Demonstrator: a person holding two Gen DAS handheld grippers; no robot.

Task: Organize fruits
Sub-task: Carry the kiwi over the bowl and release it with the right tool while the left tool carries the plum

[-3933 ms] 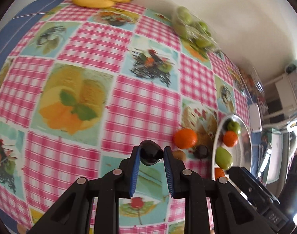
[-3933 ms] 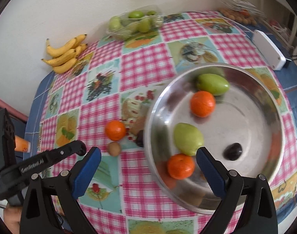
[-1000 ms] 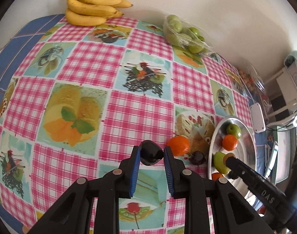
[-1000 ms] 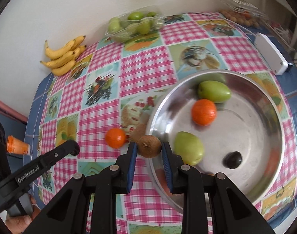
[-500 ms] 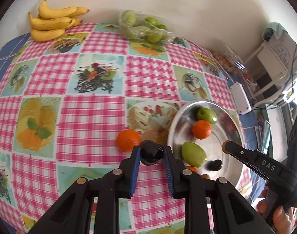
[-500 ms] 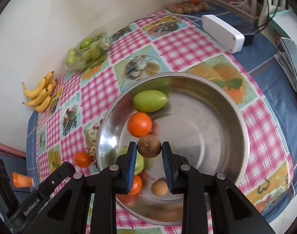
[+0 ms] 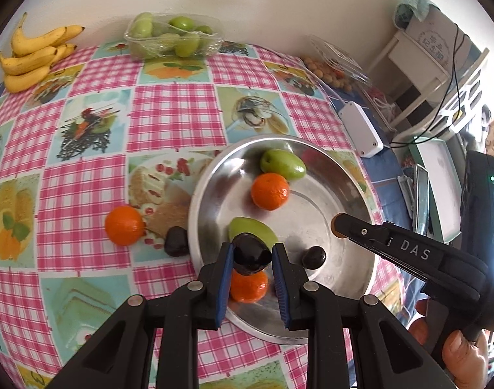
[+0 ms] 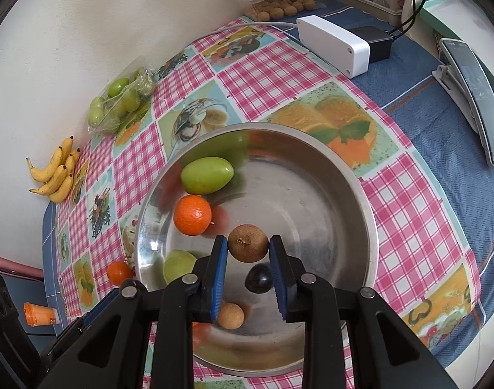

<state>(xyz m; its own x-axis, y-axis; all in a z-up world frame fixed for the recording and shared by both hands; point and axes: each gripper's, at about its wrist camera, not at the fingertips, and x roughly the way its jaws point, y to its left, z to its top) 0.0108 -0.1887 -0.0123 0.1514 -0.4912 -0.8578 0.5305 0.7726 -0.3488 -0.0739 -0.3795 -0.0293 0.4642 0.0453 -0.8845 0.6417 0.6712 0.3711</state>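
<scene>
My left gripper (image 7: 251, 256) squeezes a dark plum (image 7: 250, 253) over the near side of the shiny bowl (image 7: 350, 181). In the bowl I see two green fruits, two oranges and another dark plum (image 7: 314, 257). One orange (image 7: 124, 225) and one more plum (image 7: 176, 241) sit on the checked cloth (image 7: 169, 116) beside it.

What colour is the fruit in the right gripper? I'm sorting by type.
Brown fruit, clearest in the right wrist view.
</scene>
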